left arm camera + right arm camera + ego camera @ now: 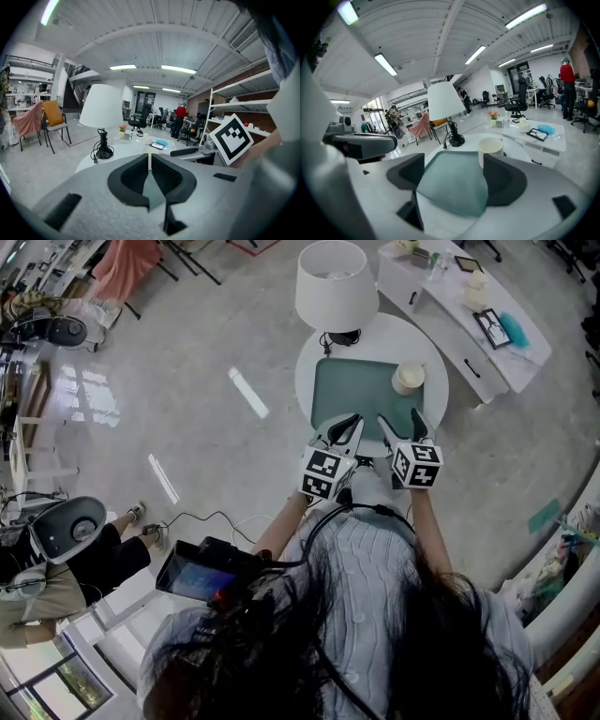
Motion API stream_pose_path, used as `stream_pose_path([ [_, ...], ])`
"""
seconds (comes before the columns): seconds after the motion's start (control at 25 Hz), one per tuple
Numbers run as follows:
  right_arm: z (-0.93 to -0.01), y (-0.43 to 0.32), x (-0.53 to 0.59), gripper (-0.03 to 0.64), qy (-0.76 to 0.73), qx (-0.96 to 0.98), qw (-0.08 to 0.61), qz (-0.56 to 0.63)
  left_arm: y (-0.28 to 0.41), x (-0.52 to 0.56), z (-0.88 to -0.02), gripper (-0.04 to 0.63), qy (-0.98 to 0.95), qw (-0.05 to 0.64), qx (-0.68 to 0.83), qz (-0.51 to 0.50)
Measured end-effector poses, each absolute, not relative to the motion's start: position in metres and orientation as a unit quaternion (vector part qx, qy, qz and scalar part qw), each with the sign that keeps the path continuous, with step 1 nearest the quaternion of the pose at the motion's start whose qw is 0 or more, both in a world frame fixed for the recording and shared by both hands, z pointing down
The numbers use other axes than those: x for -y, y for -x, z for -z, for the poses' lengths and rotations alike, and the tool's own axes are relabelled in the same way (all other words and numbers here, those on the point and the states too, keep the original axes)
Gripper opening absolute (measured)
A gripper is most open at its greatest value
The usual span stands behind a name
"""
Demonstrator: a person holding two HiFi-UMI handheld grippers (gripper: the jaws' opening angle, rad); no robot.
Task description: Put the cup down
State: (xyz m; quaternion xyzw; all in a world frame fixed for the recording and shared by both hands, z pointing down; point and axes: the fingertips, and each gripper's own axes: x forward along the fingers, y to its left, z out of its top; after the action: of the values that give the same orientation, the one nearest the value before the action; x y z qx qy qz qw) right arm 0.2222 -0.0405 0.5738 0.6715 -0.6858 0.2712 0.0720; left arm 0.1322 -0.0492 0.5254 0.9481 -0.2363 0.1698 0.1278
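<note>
cup (409,378) upright on far right corner of green mat (361,390), round table (436,399) | right claw (400,420) spread wide, empty, short of cup | left claw (350,425) pinched together, empty | placement looks done; back straight off, no nudging rim
</note>
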Motion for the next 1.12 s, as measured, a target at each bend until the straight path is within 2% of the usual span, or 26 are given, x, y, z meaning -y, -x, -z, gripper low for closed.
stream_pose_path([
  [0.12, -0.561, -0.2, 0.03, 0.376, -0.669, 0.695, 0.064, -0.255, -0.116, 0.04, -0.514, 0.018, -0.949, 0.113, 0.249, -0.155],
  [0.28, -0.551, -0.175, 0.006, 0.267, -0.67, 0.698, 0.051, -0.249, -0.096, 0.02, -0.511, 0.017, -0.949, 0.118, 0.256, -0.143],
  [0.48, -0.547, -0.156, -0.019, 0.204, -0.659, 0.706, 0.051, -0.256, -0.081, -0.001, -0.515, 0.017, -0.946, 0.125, 0.263, -0.143],
  [1.12, -0.541, -0.147, -0.067, 0.131, -0.65, 0.71, 0.041, -0.269, -0.071, -0.043, -0.537, 0.017, -0.931, 0.181, 0.283, -0.141],
])
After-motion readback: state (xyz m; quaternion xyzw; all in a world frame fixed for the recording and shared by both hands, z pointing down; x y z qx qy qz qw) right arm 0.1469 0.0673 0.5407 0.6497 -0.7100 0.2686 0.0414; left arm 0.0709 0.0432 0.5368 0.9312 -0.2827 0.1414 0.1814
